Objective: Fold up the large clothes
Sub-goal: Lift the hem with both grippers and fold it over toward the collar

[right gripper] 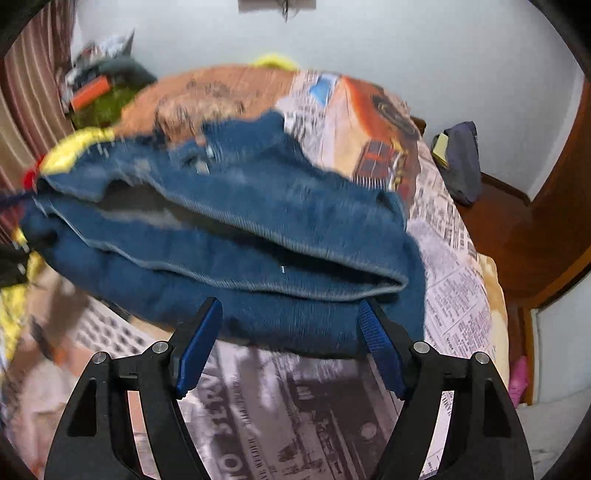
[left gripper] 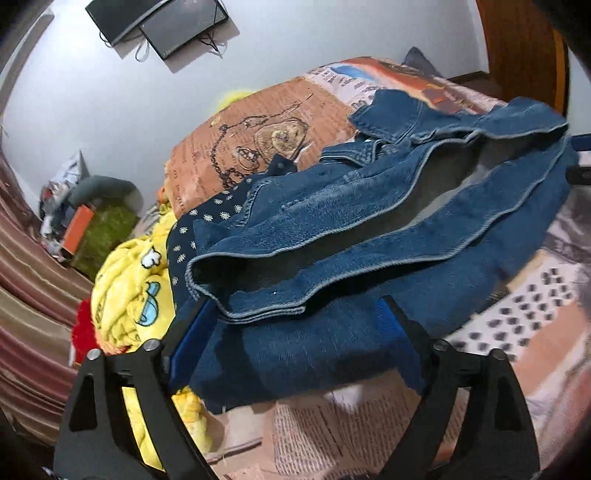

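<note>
While both grippers sat at the near edge of the folded denim, neither one was pinching it. The left gripper (left gripper: 291,325) had its 2 jaws spread wide, with the near edge of the denim garment (left gripper: 369,221) lying between the blue pads, apparently loose. The right gripper (right gripper: 288,332) was also spread, a bit less wide, with the same denim (right gripper: 258,229) between its pads and no clamp visible. The right view was blurred, so contact there could not be told for sure.

The denim lay doubled over on the printed bed cover (left gripper: 332,424), several hemmed layers stacked, and it ran across the bed from one gripper to the other. Its left end rested on a dark dotted cloth (left gripper: 221,206), beside a yellow cartoon blanket (left gripper: 129,288). A dark bag (right gripper: 461,162) sat at the far right of the bed, and 2 screens (left gripper: 159,22) hung on the wall behind.

Step judged: 1 fold laid down and let go. The layers looked uneven, with a gap open between them. The next move likely called for pulling both grippers clear without dragging the top layer, then either pressing the stack flat or regripping the 2 ends for another fold across.
</note>
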Demonstrator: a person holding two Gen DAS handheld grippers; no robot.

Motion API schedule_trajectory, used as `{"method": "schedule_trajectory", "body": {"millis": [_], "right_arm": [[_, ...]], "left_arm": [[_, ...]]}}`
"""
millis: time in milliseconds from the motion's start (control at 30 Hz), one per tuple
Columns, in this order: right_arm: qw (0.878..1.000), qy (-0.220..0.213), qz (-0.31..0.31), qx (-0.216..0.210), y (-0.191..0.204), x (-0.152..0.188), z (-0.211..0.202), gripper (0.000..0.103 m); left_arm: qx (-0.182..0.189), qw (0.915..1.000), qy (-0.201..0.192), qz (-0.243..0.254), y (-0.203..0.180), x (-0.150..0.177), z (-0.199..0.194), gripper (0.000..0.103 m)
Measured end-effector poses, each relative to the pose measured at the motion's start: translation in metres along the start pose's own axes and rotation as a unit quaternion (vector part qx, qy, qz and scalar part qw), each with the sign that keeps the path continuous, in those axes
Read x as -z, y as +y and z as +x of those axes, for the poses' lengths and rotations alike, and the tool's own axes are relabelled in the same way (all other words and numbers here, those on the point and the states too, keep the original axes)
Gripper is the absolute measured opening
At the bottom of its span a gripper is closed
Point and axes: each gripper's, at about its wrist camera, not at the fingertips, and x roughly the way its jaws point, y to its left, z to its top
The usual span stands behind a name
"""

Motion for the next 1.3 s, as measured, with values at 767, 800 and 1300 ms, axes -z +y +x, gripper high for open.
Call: {"method": "schedule_trajectory", "body": {"millis": [767,800,1300], "right_arm": [[0.990,-0.045,0.131,0.002,-0.062,-0.115,0.043,0.082],[0.991,-0.047,0.128,-0.004,-0.059,-0.113,0.041,0.082],[0.991,-0.007,0.004,-0.131,0.074,-0.067,0.040,0.082]], "left_arm": [[-0.011,0.9738,0.034,-0.225,0.150,-0.093,0.088,0.096],[-0.008,0.9745,0.032,-0.222,0.151,-0.090,0.083,0.096],[0.192,0.9677,0.023,-0.162,0.060,-0.038,0.028,0.096]]}}
